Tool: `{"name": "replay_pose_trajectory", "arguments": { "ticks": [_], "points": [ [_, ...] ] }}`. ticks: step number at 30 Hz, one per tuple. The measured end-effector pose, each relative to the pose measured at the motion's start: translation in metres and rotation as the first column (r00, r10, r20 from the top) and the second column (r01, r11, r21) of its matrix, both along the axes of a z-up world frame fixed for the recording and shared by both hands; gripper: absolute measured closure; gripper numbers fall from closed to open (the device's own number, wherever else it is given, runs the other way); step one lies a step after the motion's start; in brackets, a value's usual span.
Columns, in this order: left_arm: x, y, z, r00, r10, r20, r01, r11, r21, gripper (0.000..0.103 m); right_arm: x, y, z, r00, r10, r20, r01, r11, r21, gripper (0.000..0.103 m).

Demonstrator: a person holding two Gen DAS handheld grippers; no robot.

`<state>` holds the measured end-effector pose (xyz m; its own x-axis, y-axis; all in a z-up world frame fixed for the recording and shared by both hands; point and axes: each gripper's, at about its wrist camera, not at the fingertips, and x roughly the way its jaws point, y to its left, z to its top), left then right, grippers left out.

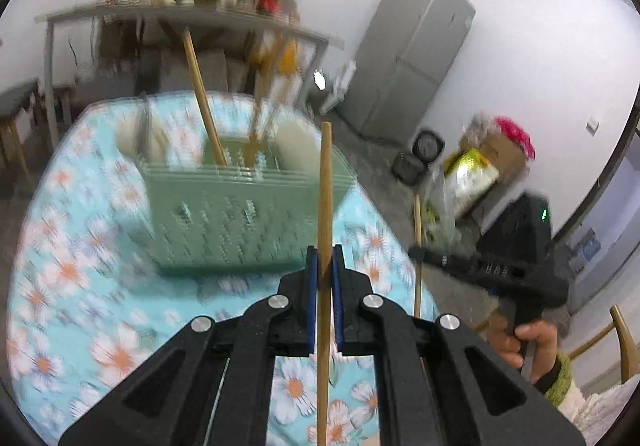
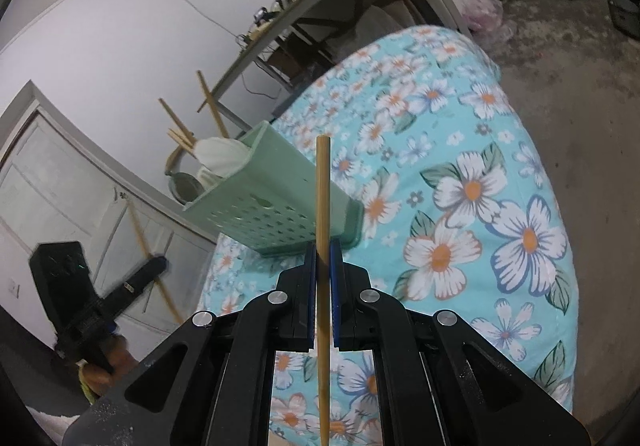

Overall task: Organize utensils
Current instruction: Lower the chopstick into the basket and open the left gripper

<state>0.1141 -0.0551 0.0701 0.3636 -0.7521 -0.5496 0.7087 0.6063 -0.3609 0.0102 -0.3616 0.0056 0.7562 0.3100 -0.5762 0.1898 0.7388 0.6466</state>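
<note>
Though basket [image 1: 224,222] contents blur at 12 o'clock, left gripper [image 1: 325,258] and right gripper [image 2: 322,252] each clamp one pale wooden chopstick [image 1: 325,206], lower end cut off

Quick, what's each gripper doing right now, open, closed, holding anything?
Left gripper: closed on a wooden chopstick.
Right gripper: closed on another wooden chopstick.

Two upright wooden chopsticks [image 1: 325,206] [image 2: 322,206], more sticks [image 2: 180,130] and white spoons [image 2: 224,158] in green basket [image 1: 236,222] on floral surface [image 2: 460,186]
</note>
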Motion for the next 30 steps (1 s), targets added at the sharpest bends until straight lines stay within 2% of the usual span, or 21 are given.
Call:
{"name": "replay_pose_trajectory", "arguments": {
  "ticks": [5, 9, 15, 17, 22, 27, 30],
  "points": [
    [0.001, 0.031, 0.048, 0.984, 0.113, 0.14, -0.096, 0.988, -0.118, 0.097, 0.0, 0.003, 0.009, 1.0, 0.008, 0.021, -0.008, 1.0, -0.005, 0.098],
    [0.01, 0.042, 0.074, 0.962, 0.196, 0.191, -0.149, 0.961, -0.234, 0.097, 0.001, 0.006, 0.008, 1.0, 0.016, 0.019, -0.016, 1.0, -0.001, 0.098],
    [0.032, 0.047, 0.099, 0.922, 0.32, 0.217, -0.216, 0.893, -0.395, 0.097, 0.003, 0.008, 0.004, 1.0, 0.02, 0.011, -0.02, 1.0, 0.006, 0.098],
    [0.04, 0.044, 0.104, 0.898, 0.367, 0.241, -0.238, 0.868, -0.436, 0.097, 0.003, 0.008, 0.003, 1.0, 0.02, 0.007, -0.02, 1.0, 0.009, 0.098],
    [0.06, 0.029, 0.109, 0.873, 0.419, 0.25, -0.259, 0.831, -0.492, 0.097, 0.004, 0.007, 0.0, 1.0, 0.021, 0.0, -0.021, 1.0, 0.01, 0.098],
    [0.08, 0.01, 0.09, 0.873, 0.437, 0.216, -0.291, 0.823, -0.488, 0.097, 0.005, 0.005, -0.004, 1.0, 0.018, -0.01, -0.018, 1.0, 0.016, 0.098],
    [0.088, 0.001, 0.072, 0.884, 0.435, 0.172, -0.312, 0.823, -0.475, 0.097, 0.005, 0.003, -0.004, 1.0, 0.016, -0.013, -0.016, 1.0, 0.016, 0.098]
  ]
}}
